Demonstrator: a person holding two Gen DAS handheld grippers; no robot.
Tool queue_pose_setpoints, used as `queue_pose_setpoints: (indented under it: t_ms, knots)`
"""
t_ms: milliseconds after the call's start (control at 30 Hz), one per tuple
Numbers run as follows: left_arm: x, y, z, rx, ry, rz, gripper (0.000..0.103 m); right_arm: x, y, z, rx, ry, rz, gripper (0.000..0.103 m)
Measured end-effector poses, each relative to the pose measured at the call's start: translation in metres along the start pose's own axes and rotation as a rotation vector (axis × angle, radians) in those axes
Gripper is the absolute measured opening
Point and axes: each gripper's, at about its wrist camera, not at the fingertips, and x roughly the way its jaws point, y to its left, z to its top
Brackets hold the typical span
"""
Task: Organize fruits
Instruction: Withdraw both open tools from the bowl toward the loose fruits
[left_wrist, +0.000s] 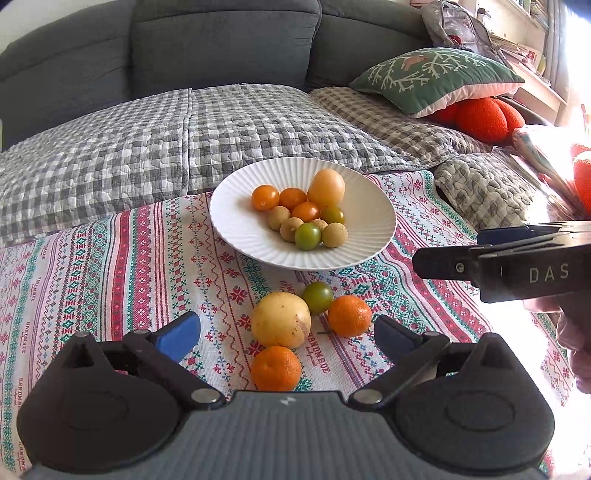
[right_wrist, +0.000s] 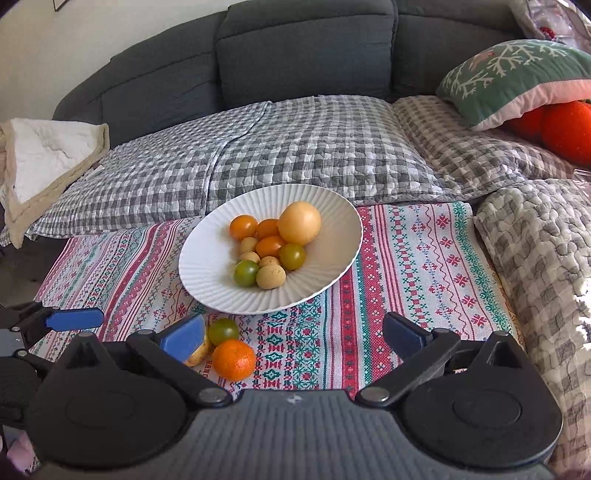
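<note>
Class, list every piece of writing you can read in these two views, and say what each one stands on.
"DAS" – white letters on the side of the right gripper, in the left wrist view; cut off at the picture's edge.
"HANDMADE" – small woven word repeated on the patterned tablecloth, clearest beside the yellow fruit.
Fine script under some of those words: too small to read.
Books on the shelf: too blurred to read.

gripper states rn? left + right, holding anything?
Left gripper: open, holding nothing; the loose fruit lies on the cloth between its fingers, untouched.
Right gripper: open, holding nothing.
</note>
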Motion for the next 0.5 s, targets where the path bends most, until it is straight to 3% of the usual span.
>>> queue_pose_setpoints:
  t_ms: [500]
  knots:
    - [-0.014, 0.022, -0.027, -0.023, -0.025, 0.033, 0.087, -0.005, 0.028, -0.026, -0.093, -0.004, -0.006, 0.103]
